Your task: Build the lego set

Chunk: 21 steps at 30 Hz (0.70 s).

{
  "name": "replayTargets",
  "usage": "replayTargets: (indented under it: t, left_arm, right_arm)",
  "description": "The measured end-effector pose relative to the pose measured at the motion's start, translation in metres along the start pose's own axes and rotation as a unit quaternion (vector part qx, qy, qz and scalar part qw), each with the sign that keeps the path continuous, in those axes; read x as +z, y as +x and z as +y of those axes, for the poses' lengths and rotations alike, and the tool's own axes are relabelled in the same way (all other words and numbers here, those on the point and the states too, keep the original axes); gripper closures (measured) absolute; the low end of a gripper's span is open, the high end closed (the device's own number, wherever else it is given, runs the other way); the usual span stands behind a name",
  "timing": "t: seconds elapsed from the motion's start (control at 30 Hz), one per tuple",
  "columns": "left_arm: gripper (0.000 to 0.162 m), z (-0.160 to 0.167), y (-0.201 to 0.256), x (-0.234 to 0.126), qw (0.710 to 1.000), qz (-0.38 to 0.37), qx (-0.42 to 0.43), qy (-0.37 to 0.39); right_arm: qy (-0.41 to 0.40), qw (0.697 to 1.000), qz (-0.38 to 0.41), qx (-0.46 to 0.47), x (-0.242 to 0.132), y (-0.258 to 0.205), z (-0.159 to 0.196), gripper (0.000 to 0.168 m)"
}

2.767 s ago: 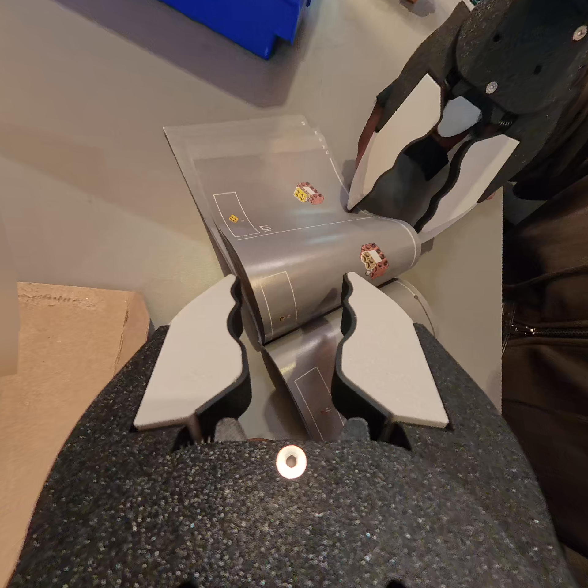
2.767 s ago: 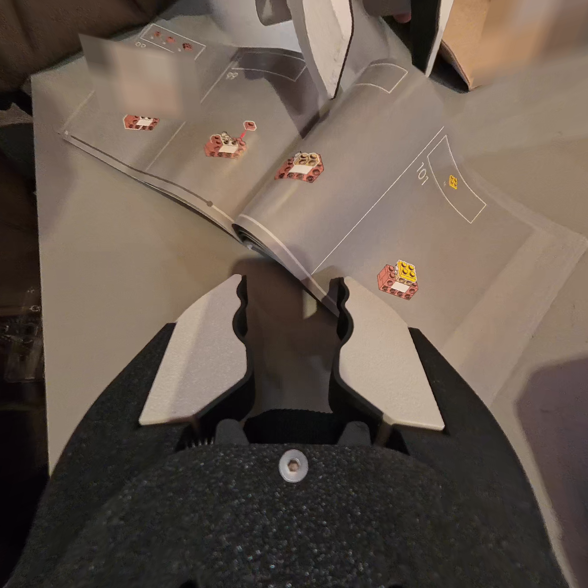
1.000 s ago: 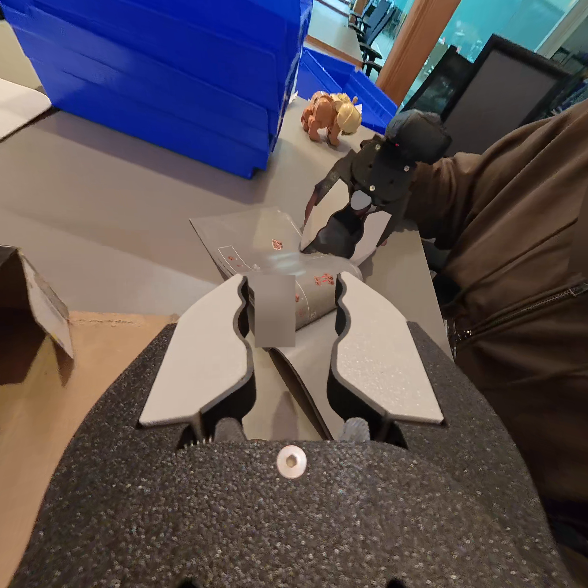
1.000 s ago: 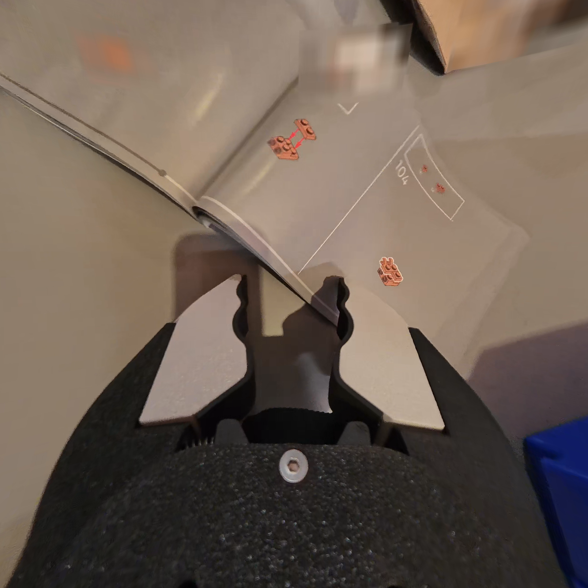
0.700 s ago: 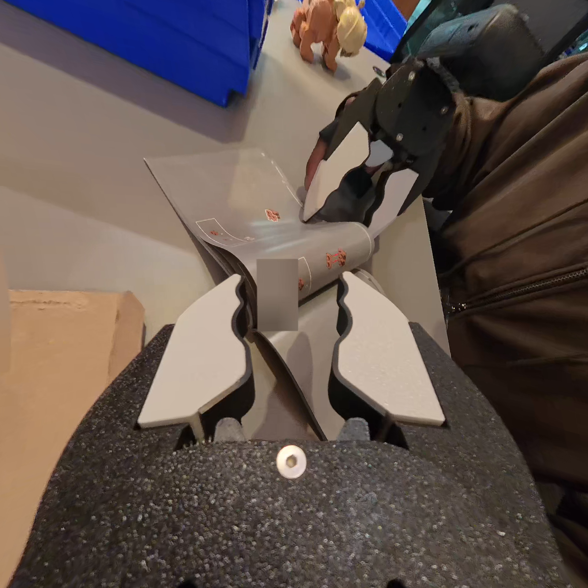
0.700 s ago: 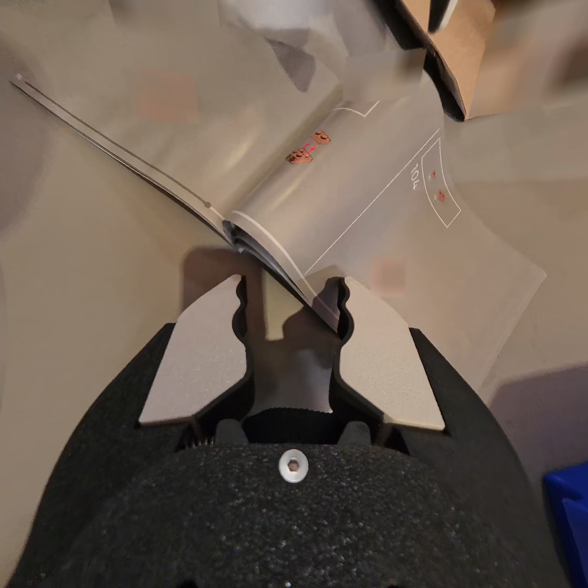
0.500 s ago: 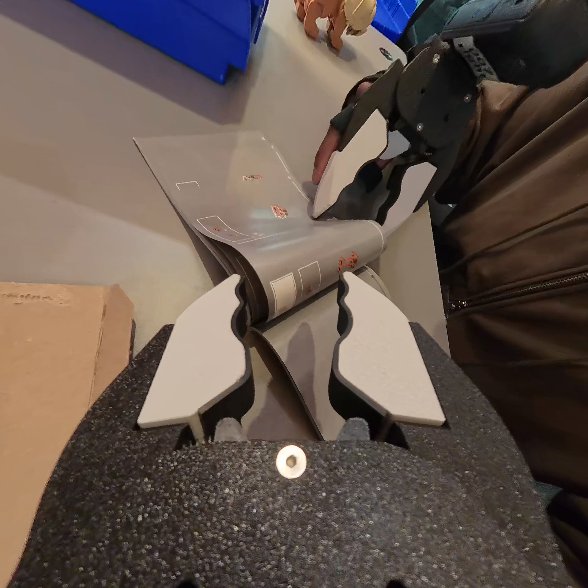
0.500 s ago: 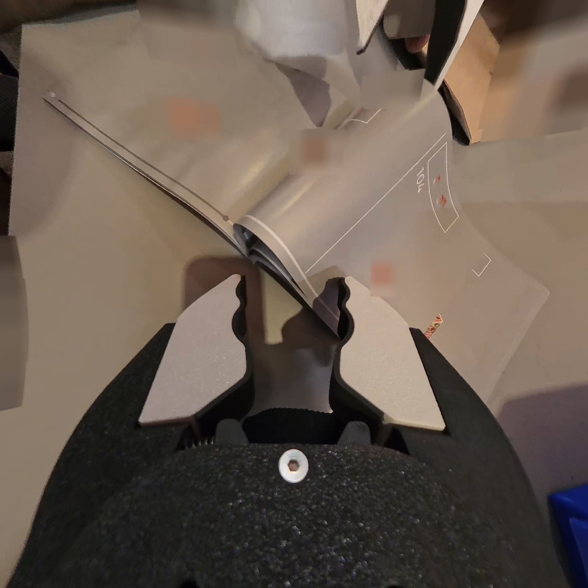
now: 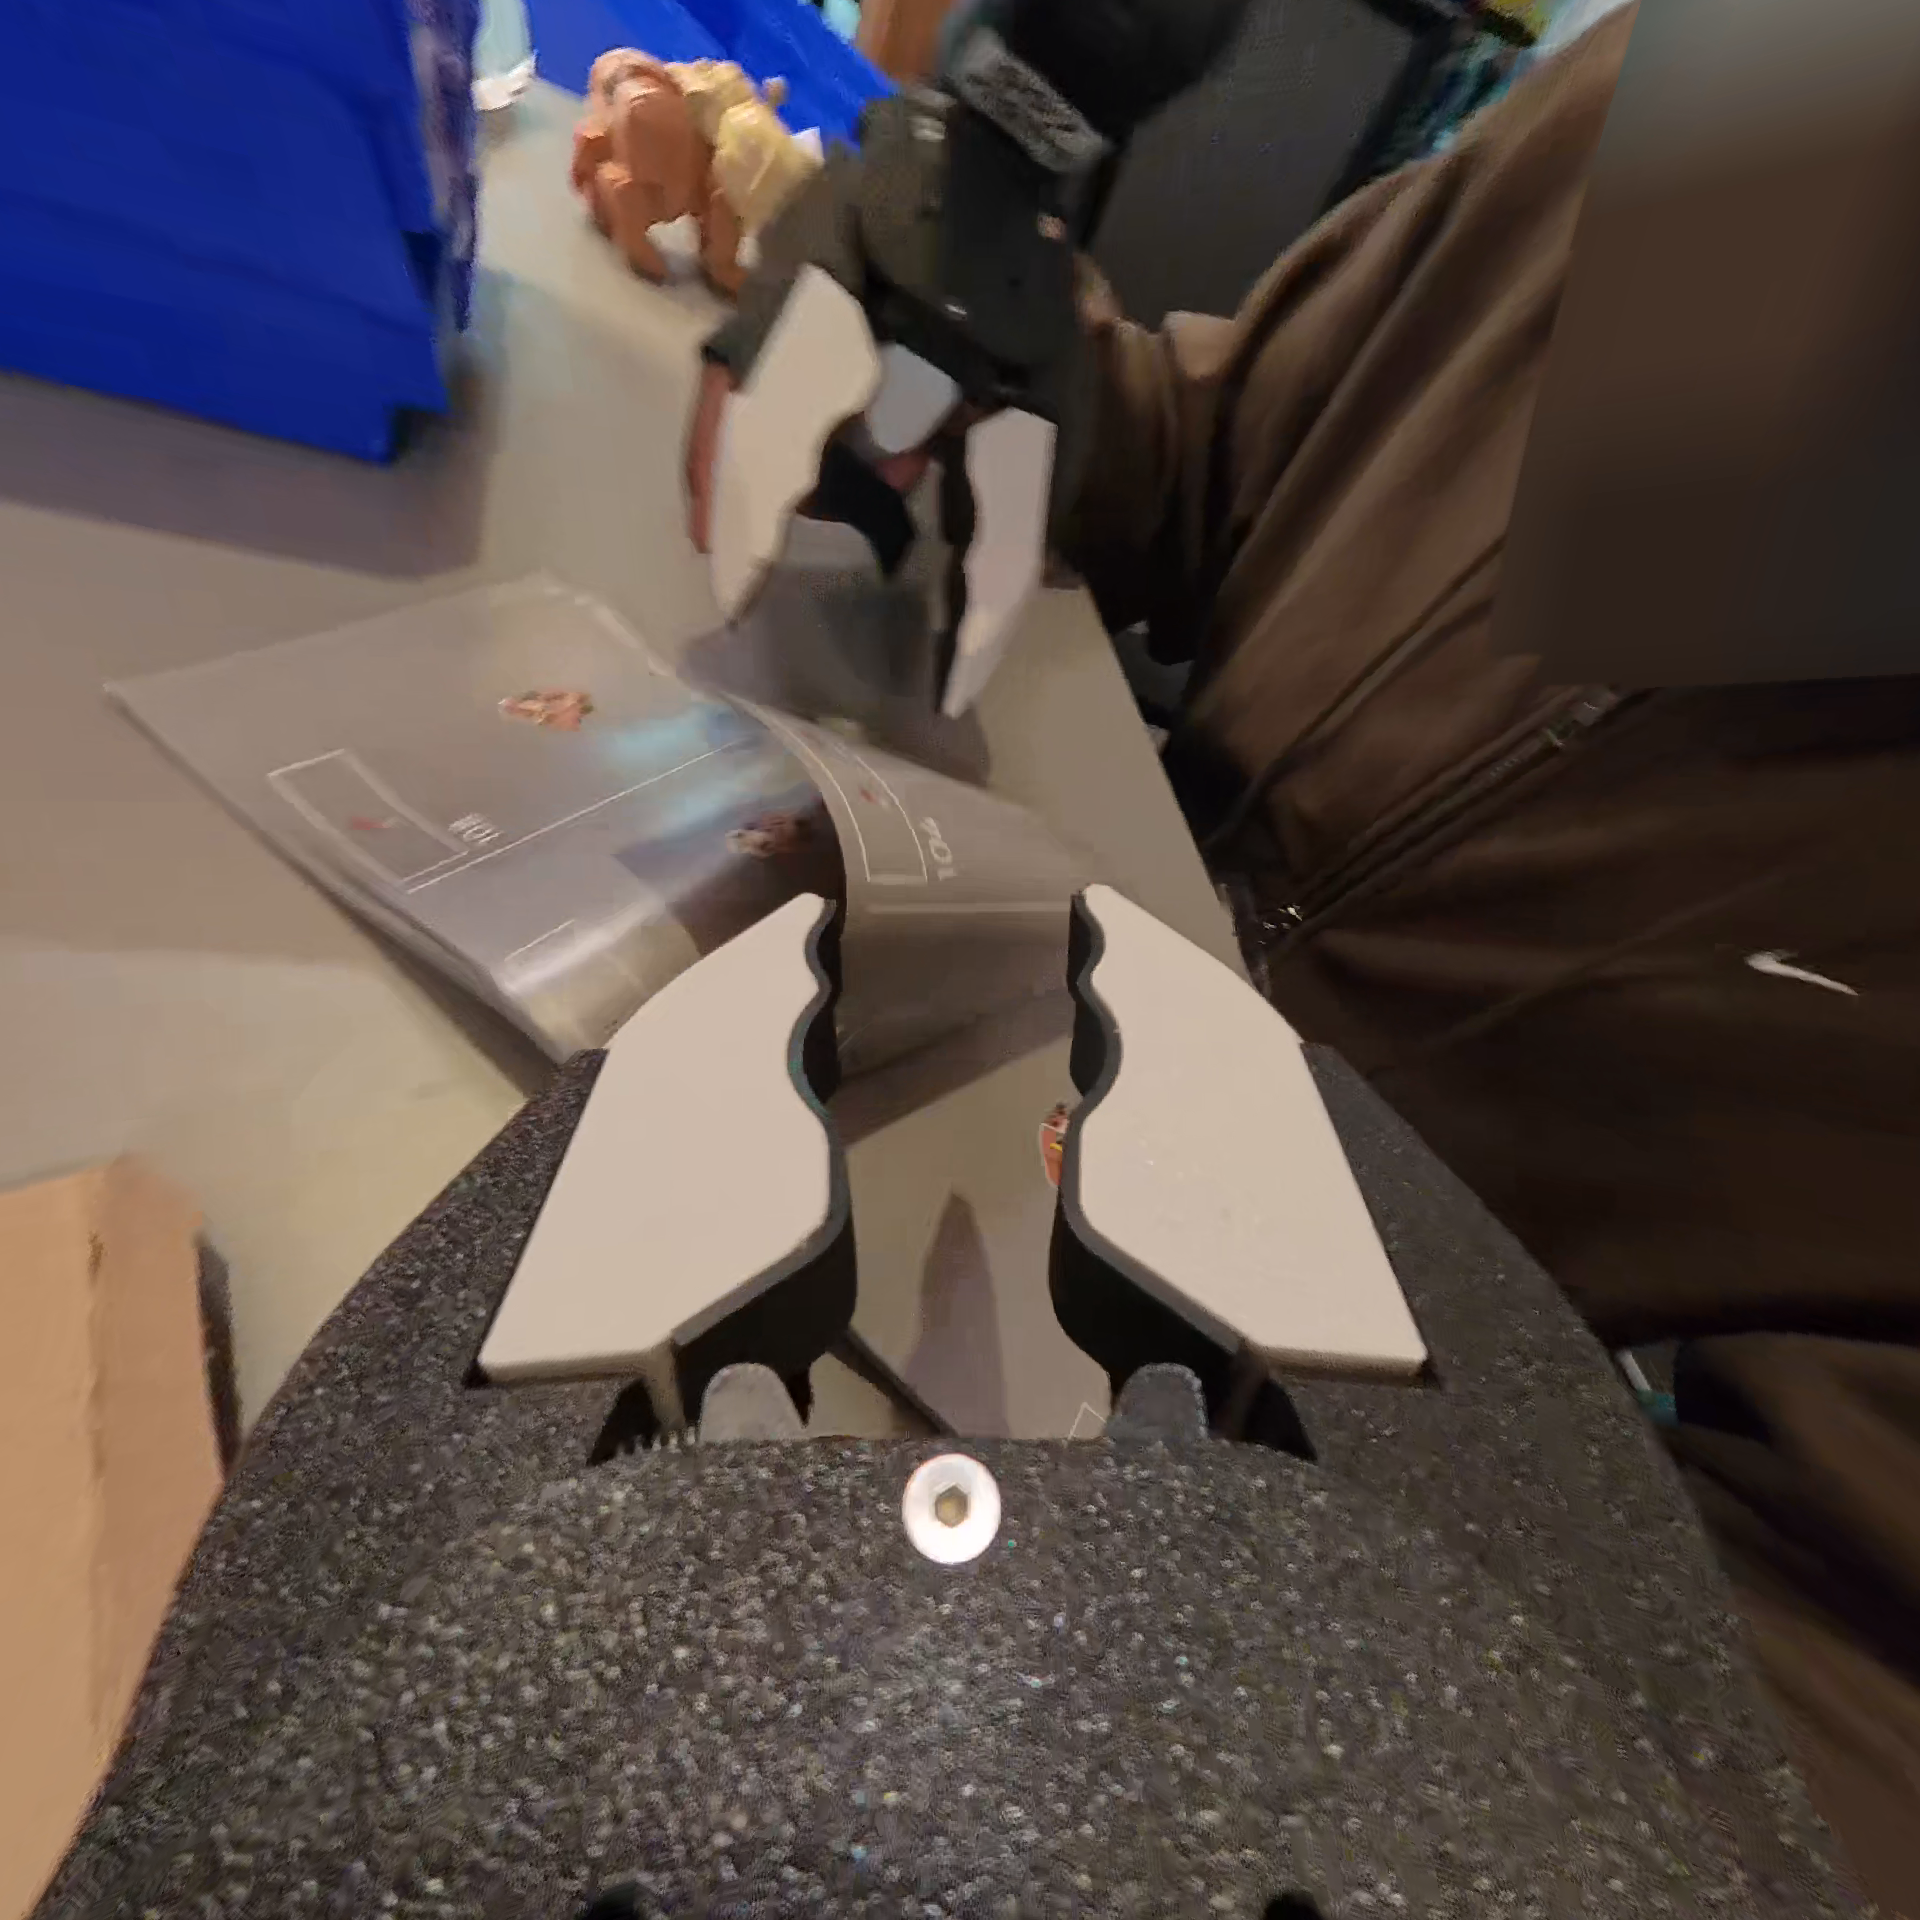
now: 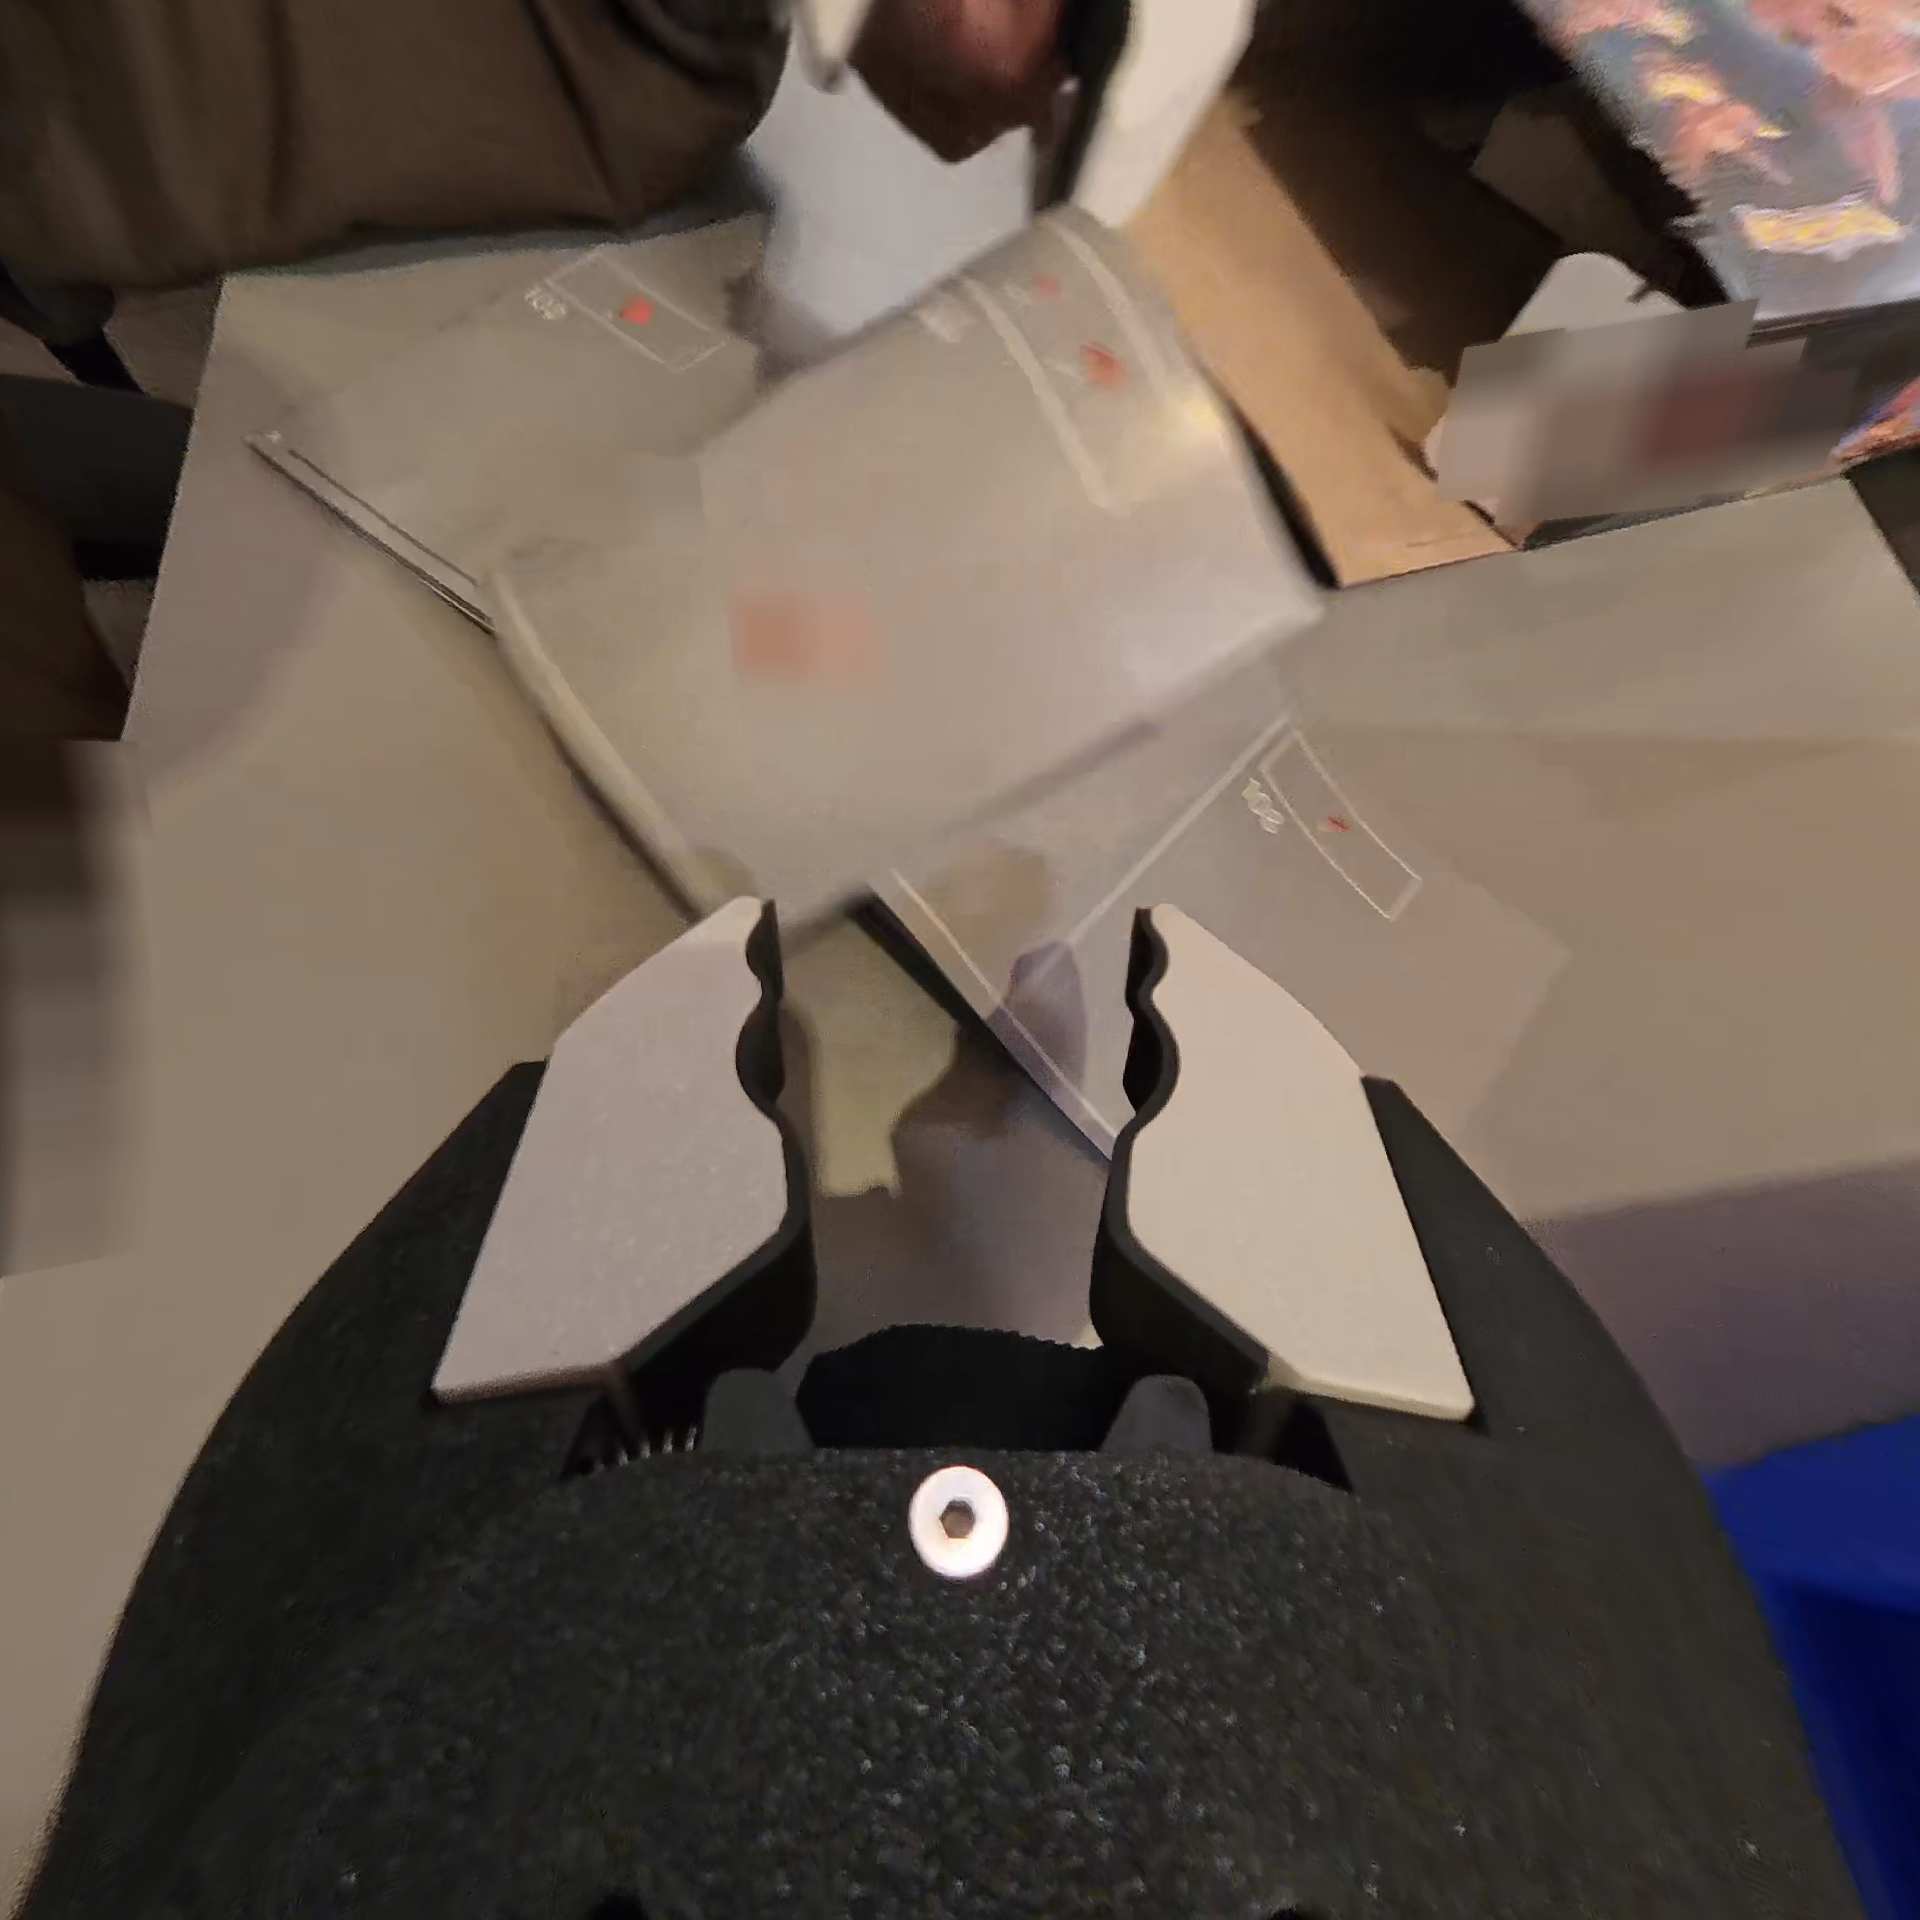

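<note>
Both grippers stand with jaws apart over the open instruction booklet on the grey table. The left gripper holds nothing: a curled page rises between its fingertips without being pinched, and the booklet's near corner runs under the fingers. A second ago that page was rolled up tight against the tips; it has since flopped toward the person, and the booklet's far half now lies flat.

The right gripper, seen from its own camera, is likewise spread and empty. The booklet lies just beyond its tips, one edge passing under the right-hand finger. Half a second ago that edge sat between the fingers, which were closer together; they have widened and the gripper has drawn back. In the left wrist view the right gripper hangs above the booklet's far side, tips pointing down and clear of the paper, where earlier it pressed on the page.

Beyond the booklet stands a tan brick-built animal, beside stacked blue bins. A cardboard box sits near the booklet's left side. A brown sleeve fills the booklet's right. Both views are motion-blurred.
</note>
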<state>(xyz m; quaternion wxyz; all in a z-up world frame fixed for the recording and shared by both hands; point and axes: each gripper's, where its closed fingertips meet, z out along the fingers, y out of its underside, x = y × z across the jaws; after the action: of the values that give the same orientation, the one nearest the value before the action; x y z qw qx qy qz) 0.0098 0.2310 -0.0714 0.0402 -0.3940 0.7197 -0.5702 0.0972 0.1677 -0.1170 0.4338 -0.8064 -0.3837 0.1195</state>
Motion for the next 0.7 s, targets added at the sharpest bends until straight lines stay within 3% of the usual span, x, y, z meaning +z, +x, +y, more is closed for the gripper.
replayTargets:
  t: [0.17,0.3,0.47,0.7]
  left_arm:
    - [0.120,-0.006,0.036,-0.004,0.995,0.063,0.071,0.012]
    - [0.120,-0.027,0.053,-0.022,0.987,0.088,0.104,0.085]
    - [0.120,-0.048,0.017,-0.043,0.985,-0.002,0.063,0.158]
    - [0.119,-0.026,-0.026,-0.029,0.992,-0.091,-0.001,0.084]
  right_arm:
    - [-0.003,0.998,0.036,0.044,-0.019,0.033,0.024,0.106]
    - [-0.053,0.995,0.049,0.068,-0.006,0.039,0.043,0.110]
    - [-0.102,0.992,0.043,0.067,0.014,0.026,0.048,0.113]
    - [-0.116,0.992,0.016,0.053,0.030,0.001,0.038,0.116]
